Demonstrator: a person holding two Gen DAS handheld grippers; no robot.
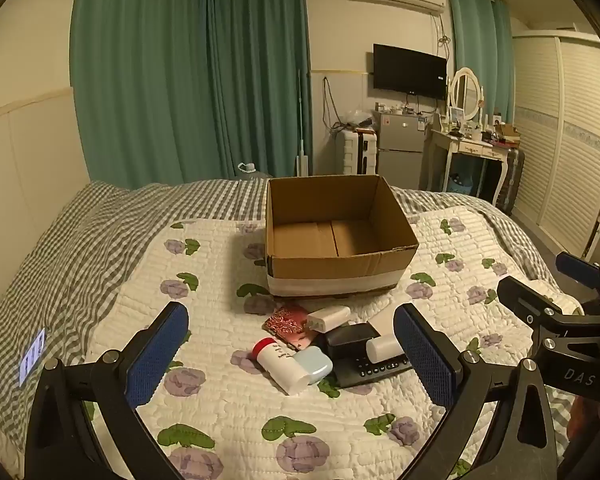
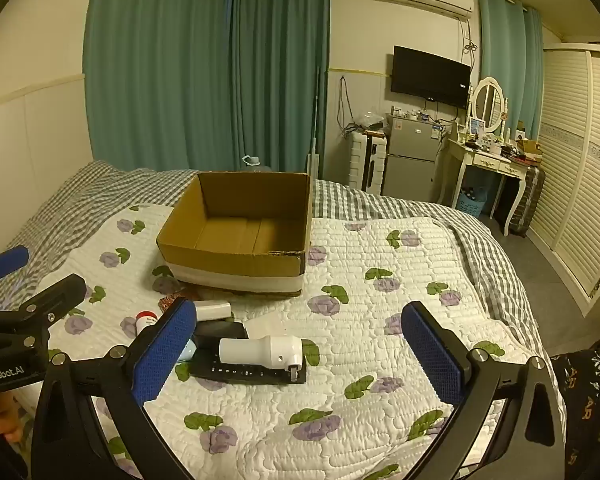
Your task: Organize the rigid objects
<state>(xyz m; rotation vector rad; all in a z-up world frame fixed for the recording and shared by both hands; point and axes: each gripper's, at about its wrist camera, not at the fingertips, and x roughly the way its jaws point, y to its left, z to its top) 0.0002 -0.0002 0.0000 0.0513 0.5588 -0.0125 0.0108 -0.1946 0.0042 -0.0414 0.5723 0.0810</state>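
Note:
An open, empty cardboard box (image 1: 340, 266) (image 2: 228, 262) stands on the bed. In front of it lies a small heap: a red-capped white bottle (image 1: 278, 366) (image 2: 146, 318), a light blue case (image 1: 314, 364), a red patterned pouch (image 1: 290, 322), a white charger (image 1: 328, 317) (image 2: 214, 310), a black block (image 1: 350, 338) and a white angled-head device (image 2: 260, 350) resting on a black remote (image 1: 376, 368) (image 2: 252, 374). My left gripper (image 1: 290, 316) (image 2: 36, 276) hovers open over the heap, holding nothing. My right gripper (image 2: 300, 314) (image 1: 540, 278) is open beside it, to the right of the heap.
The floral quilt (image 2: 380, 248) lies over a grey checked sheet (image 1: 80, 240). Beyond the bed are green curtains (image 1: 180, 80), a small fridge (image 2: 410, 156), a dressing table (image 2: 488, 160) and a slatted wardrobe (image 2: 580, 180). A patterned sleeve (image 2: 592, 392) shows at the right.

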